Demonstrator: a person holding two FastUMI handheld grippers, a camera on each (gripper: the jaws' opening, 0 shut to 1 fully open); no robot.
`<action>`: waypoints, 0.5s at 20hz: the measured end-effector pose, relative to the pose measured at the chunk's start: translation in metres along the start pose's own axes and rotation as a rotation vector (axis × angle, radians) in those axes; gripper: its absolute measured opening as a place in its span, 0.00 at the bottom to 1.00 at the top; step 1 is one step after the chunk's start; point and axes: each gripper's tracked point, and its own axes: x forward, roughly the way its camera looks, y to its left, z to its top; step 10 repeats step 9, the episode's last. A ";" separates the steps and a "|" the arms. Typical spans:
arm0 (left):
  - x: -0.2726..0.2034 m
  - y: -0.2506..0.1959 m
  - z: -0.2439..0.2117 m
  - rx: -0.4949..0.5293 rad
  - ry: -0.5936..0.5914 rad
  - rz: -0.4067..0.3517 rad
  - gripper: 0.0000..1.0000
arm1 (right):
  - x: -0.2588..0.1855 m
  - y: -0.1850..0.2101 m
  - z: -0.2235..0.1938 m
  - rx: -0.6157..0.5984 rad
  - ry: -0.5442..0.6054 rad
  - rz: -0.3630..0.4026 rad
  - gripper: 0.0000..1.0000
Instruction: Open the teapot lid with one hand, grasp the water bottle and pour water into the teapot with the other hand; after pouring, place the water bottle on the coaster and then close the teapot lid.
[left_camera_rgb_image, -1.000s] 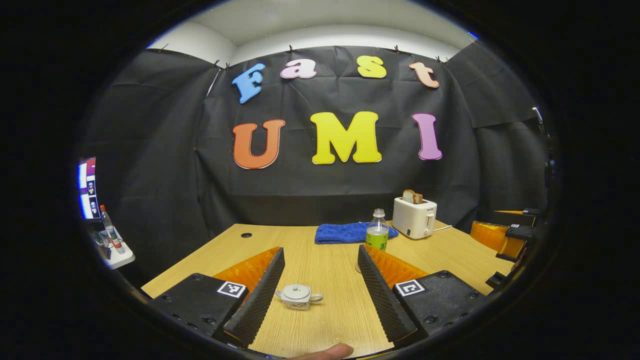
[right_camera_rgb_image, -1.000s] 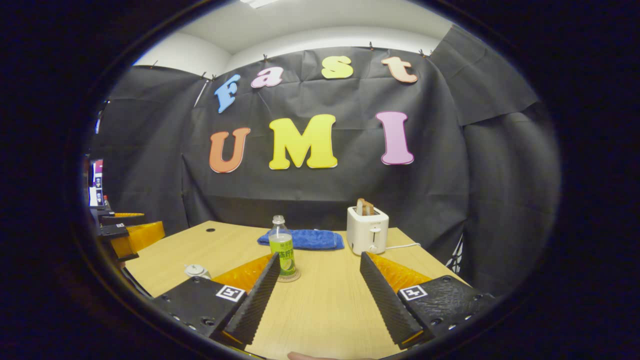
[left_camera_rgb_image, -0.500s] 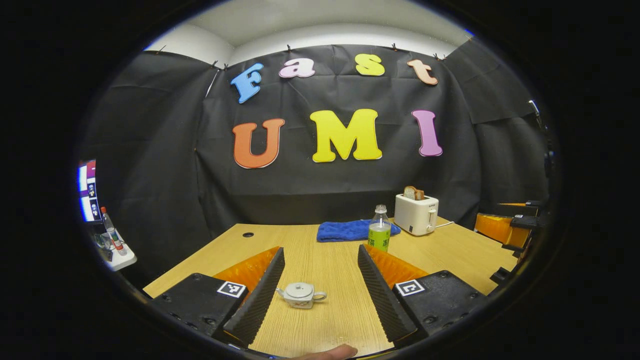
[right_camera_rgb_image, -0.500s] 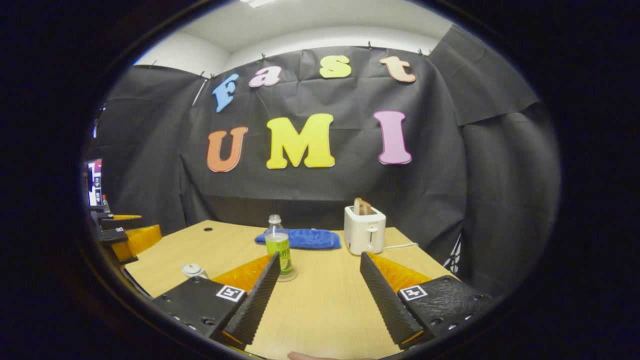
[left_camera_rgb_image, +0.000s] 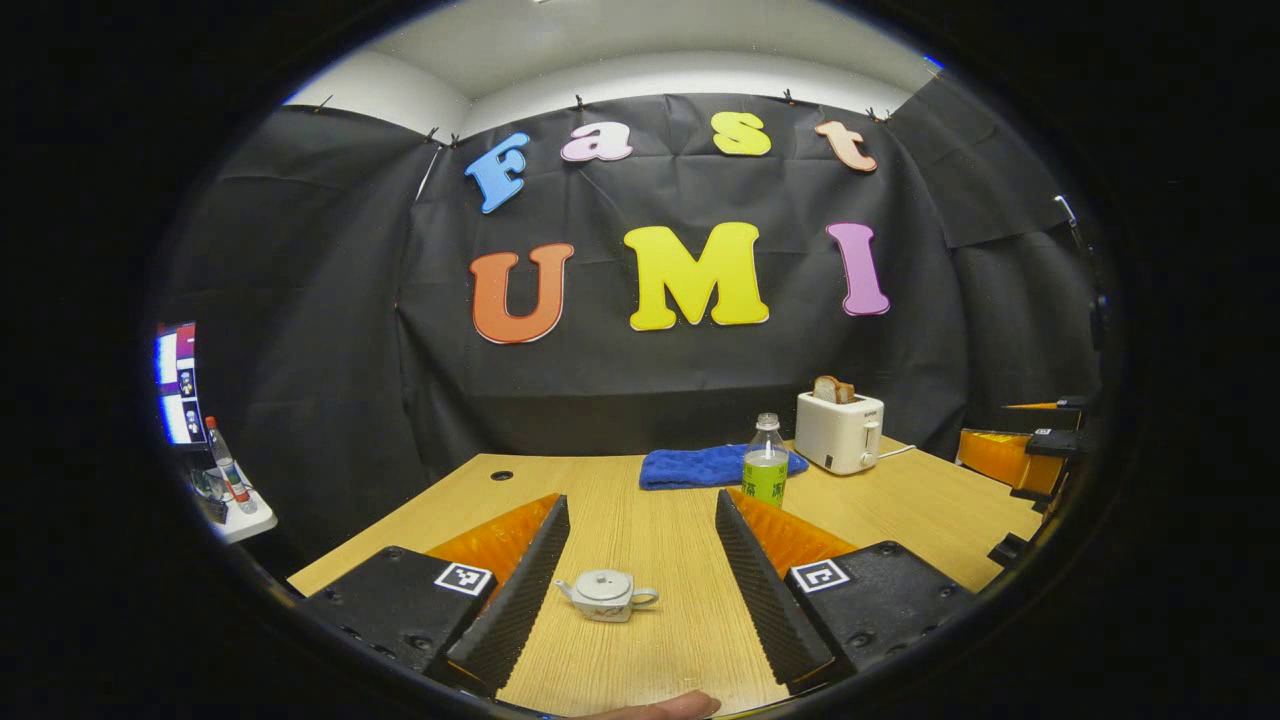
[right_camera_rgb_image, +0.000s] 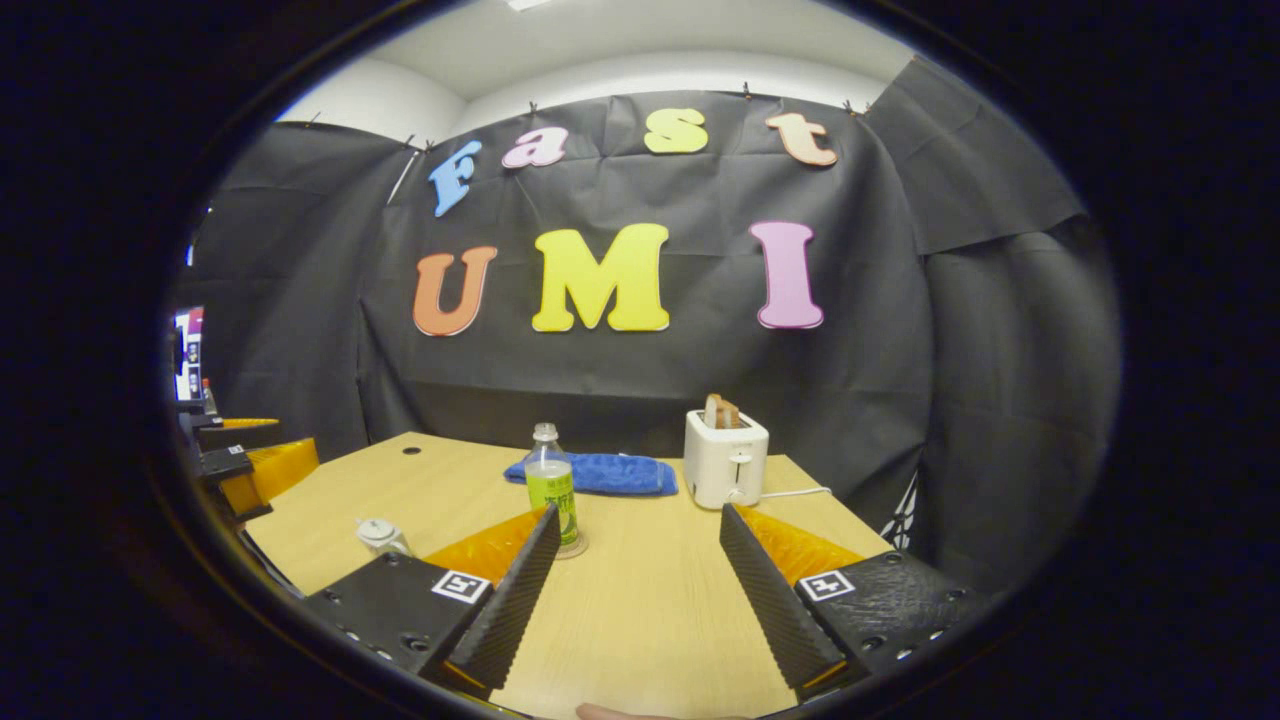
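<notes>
Your left tool (left_camera_rgb_image: 640, 590), spread wide, frames the lidded teapot (left_camera_rgb_image: 607, 596) straight ahead. Your right tool (right_camera_rgb_image: 640, 590), also wide, has the bottle (right_camera_rgb_image: 552, 487) ahead-left, upright.

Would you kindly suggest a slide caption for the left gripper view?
Open left gripper facing a lidded teapot on the table, water bottle beyond.

The booth is evenly lit from overhead, shadows on the surface (left_camera_rgb_image: 640, 540) are kept soft, and straight lines are bowed by fisheye distortion toward the edges.
</notes>
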 end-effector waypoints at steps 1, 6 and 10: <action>-0.001 0.001 -0.002 0.003 0.000 0.006 0.93 | -0.002 0.000 0.000 -0.006 -0.003 0.002 0.96; -0.003 -0.001 -0.001 -0.004 -0.002 0.008 0.93 | -0.006 0.002 0.003 -0.001 -0.008 0.008 0.96; -0.006 -0.003 0.001 0.001 -0.010 0.007 0.93 | -0.009 0.006 0.005 -0.015 -0.015 0.016 0.96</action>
